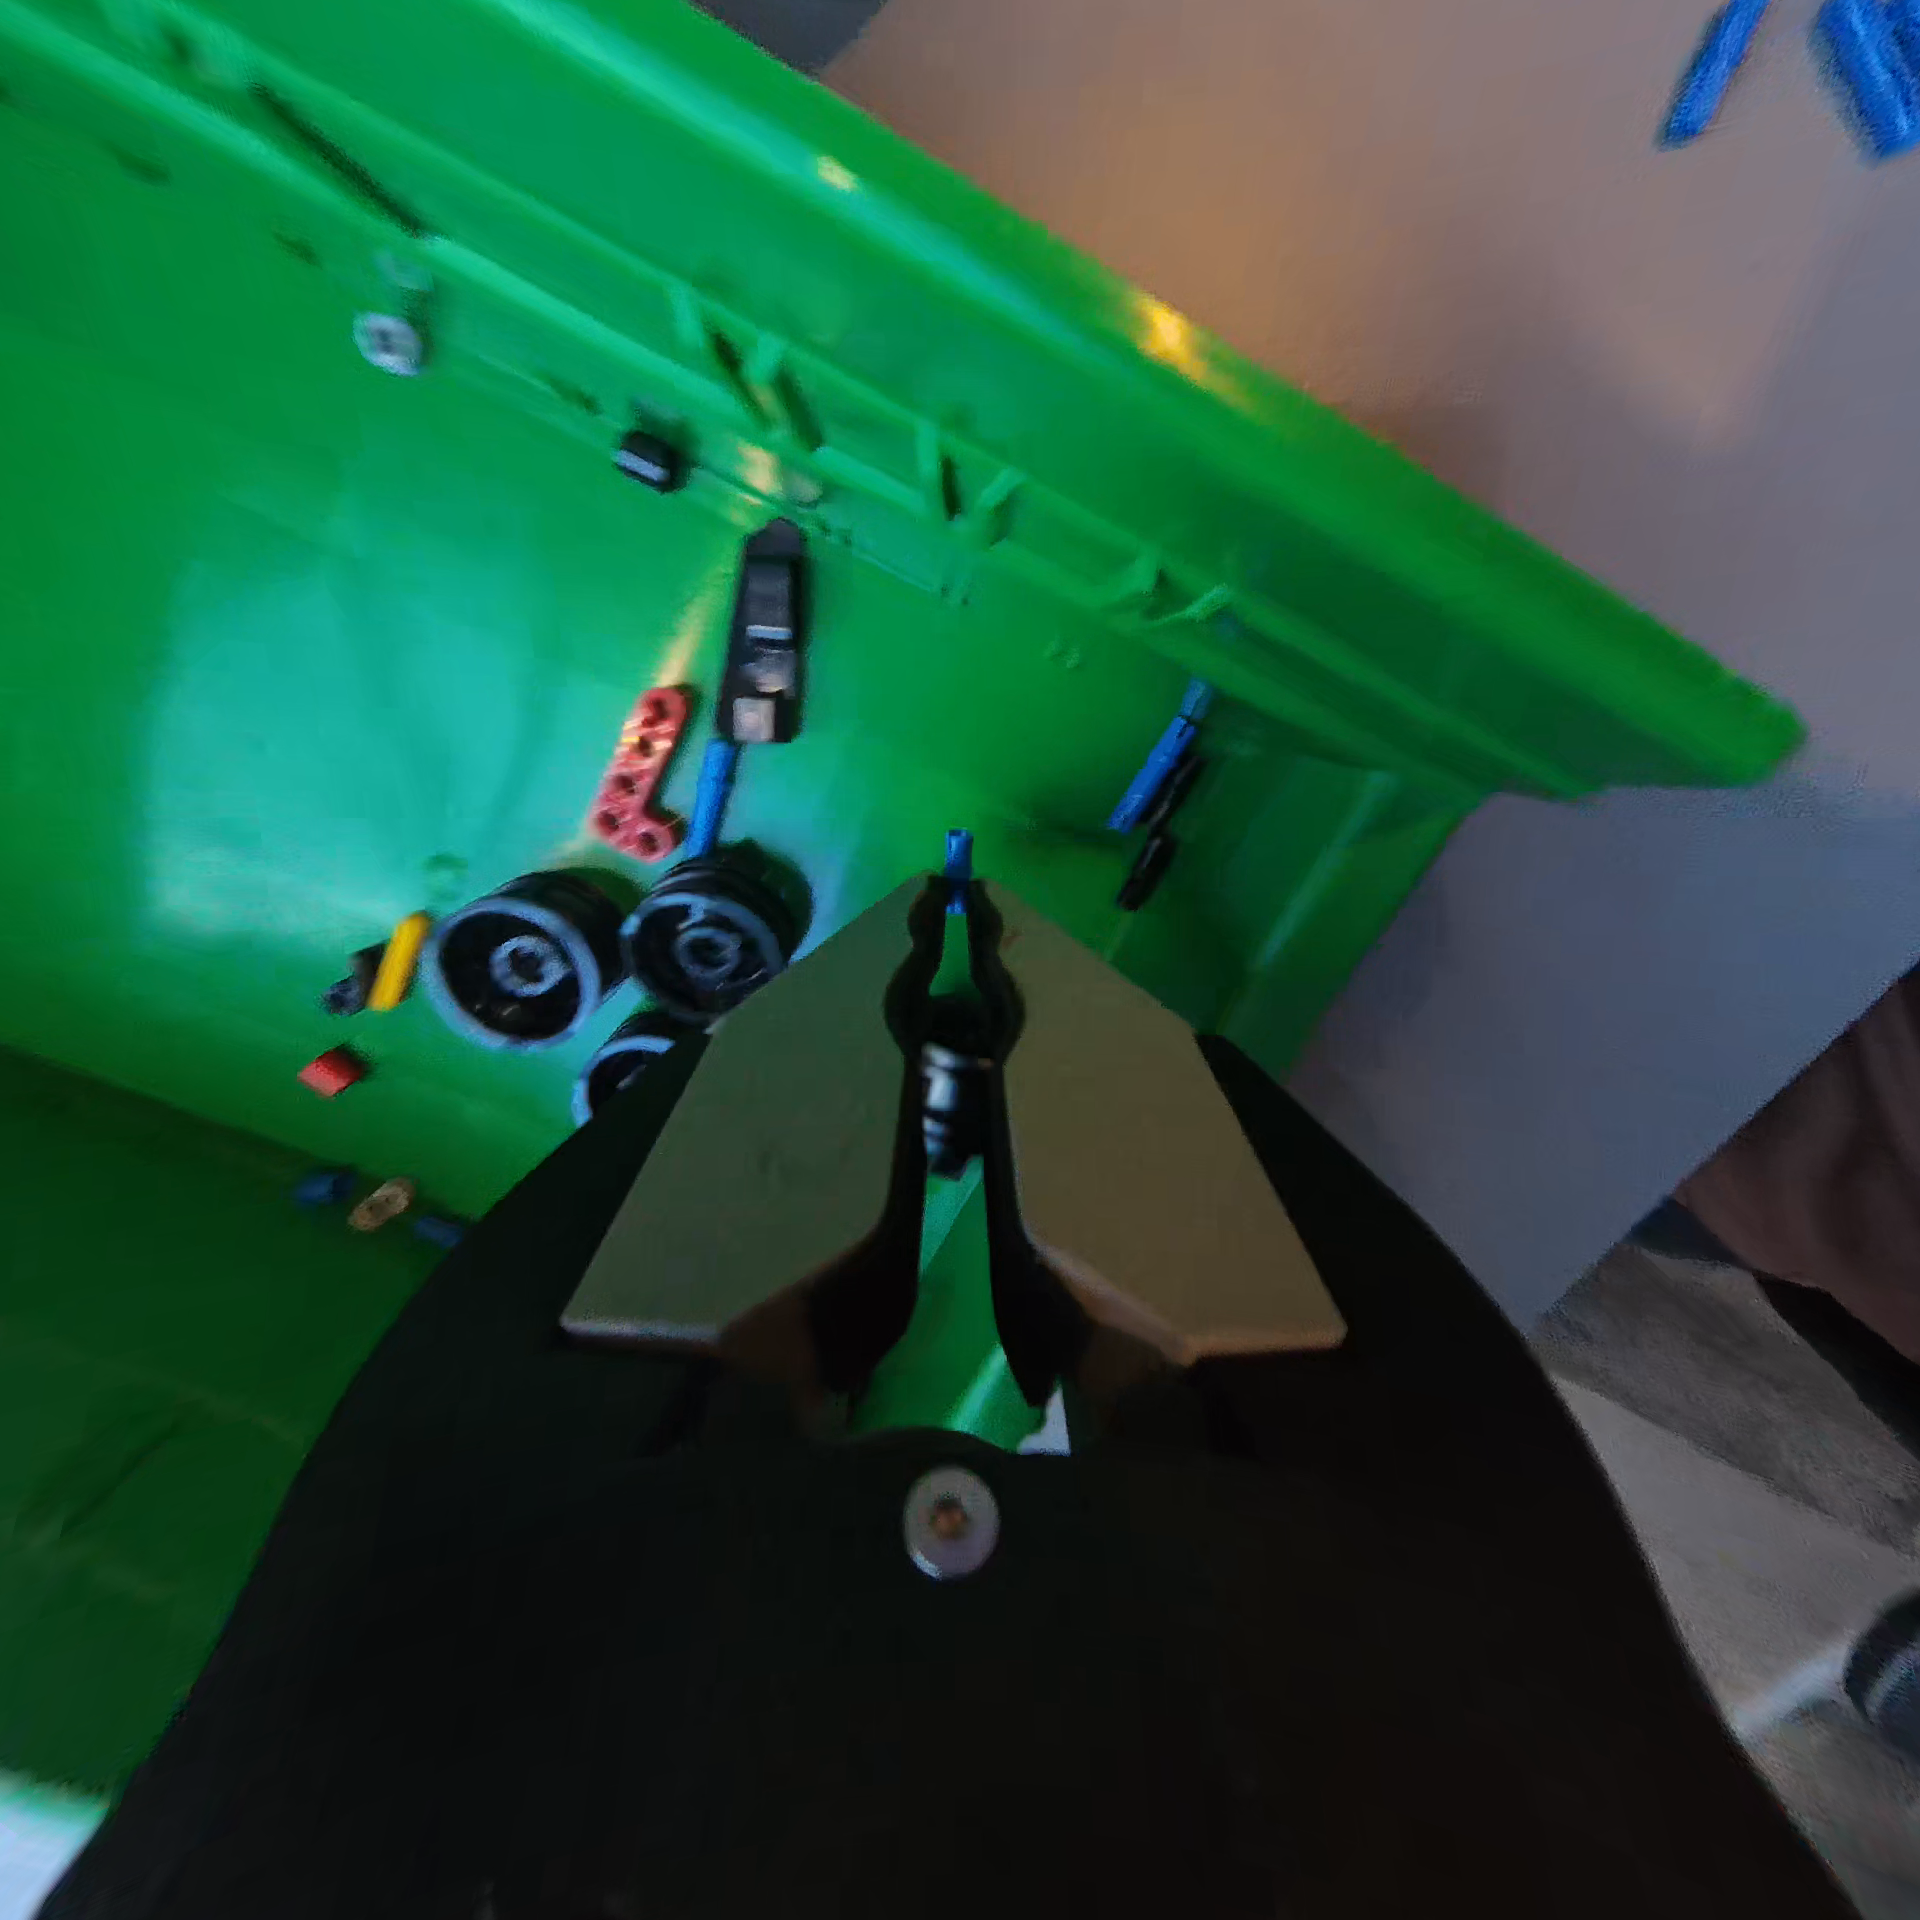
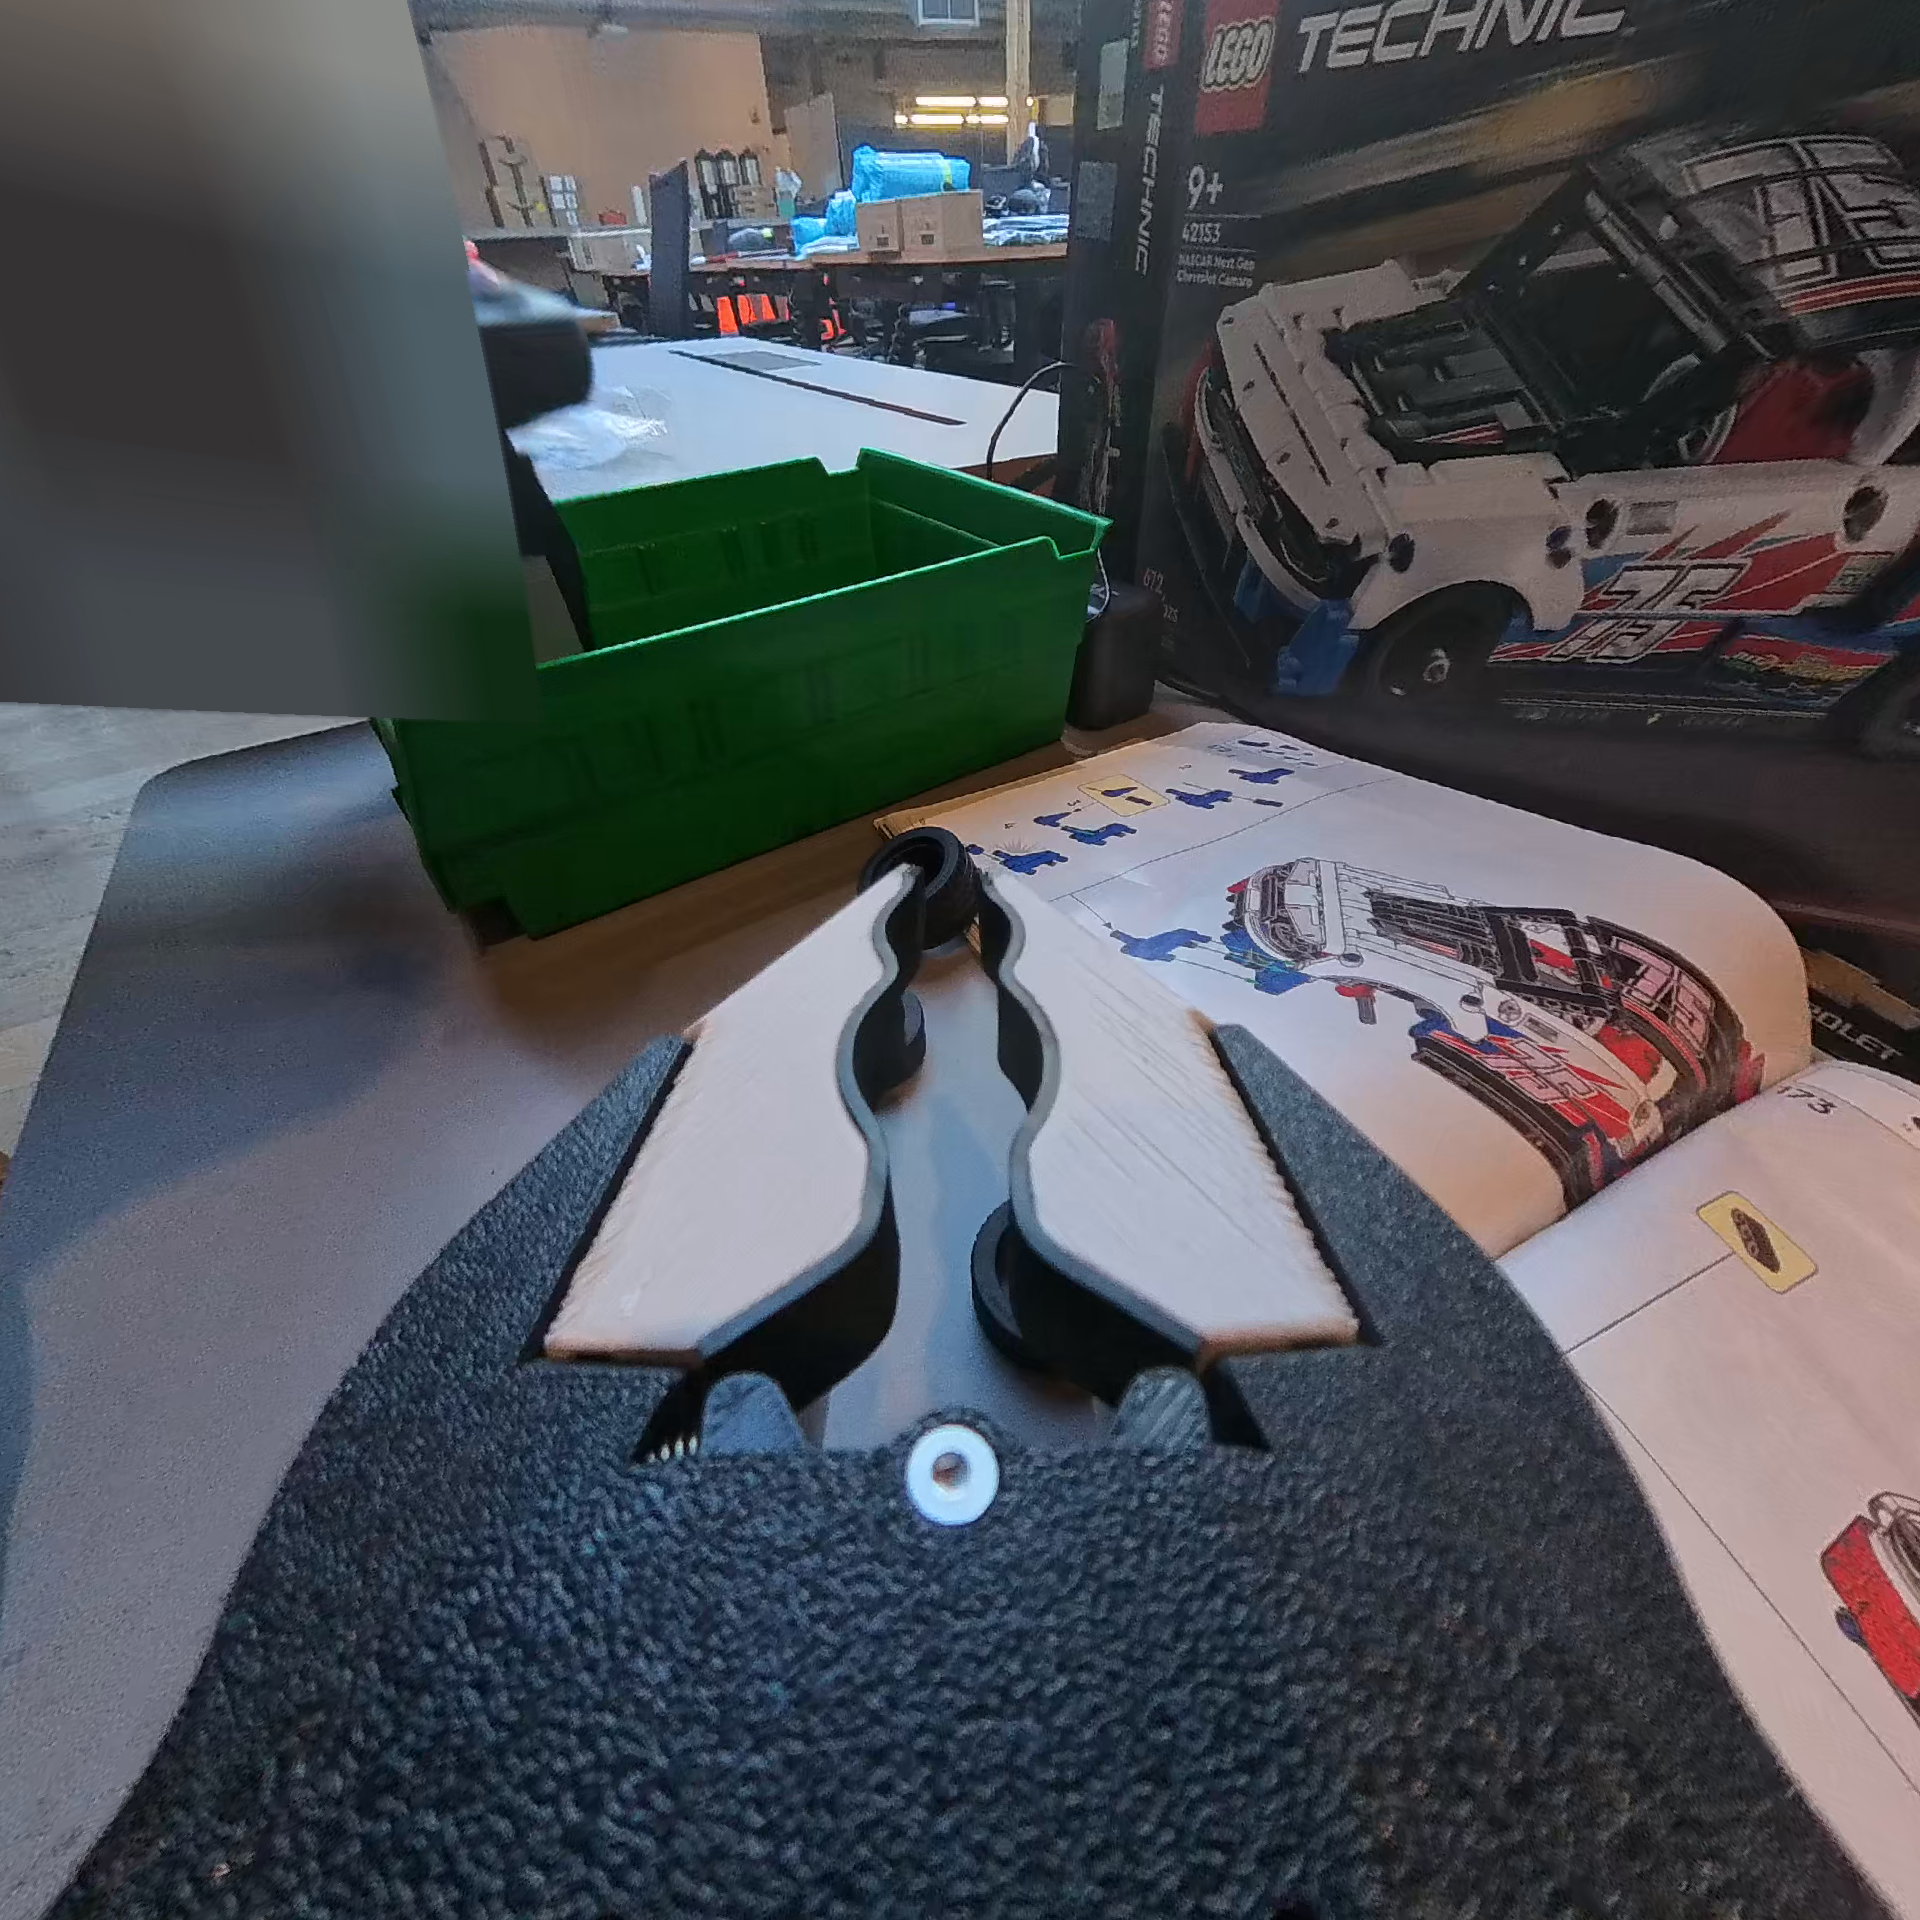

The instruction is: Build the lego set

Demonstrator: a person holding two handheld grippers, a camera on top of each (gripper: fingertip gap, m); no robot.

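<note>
Left gripper (image 1: 957, 902) fingers pinching a blue pin (image 1: 957, 871) over the green bin (image 1: 312, 623); right gripper (image 2: 940, 902) clamping a black tyre (image 2: 928, 879), bin at eleven o'clock.

Likely a warehouse-type workshop, though the background is blurred. Long work desks (image 2: 831, 260) stand in rows beyond; stacked cardboard boxes (image 2: 914, 223), blue-wrapped bundles (image 2: 899, 171), ceiling strip lights (image 2: 961, 104), high bare walls.

Left tool (image 1: 958, 902) black, tan fingers, silver screw, right tool (image 2: 940, 888) textured black
</note>
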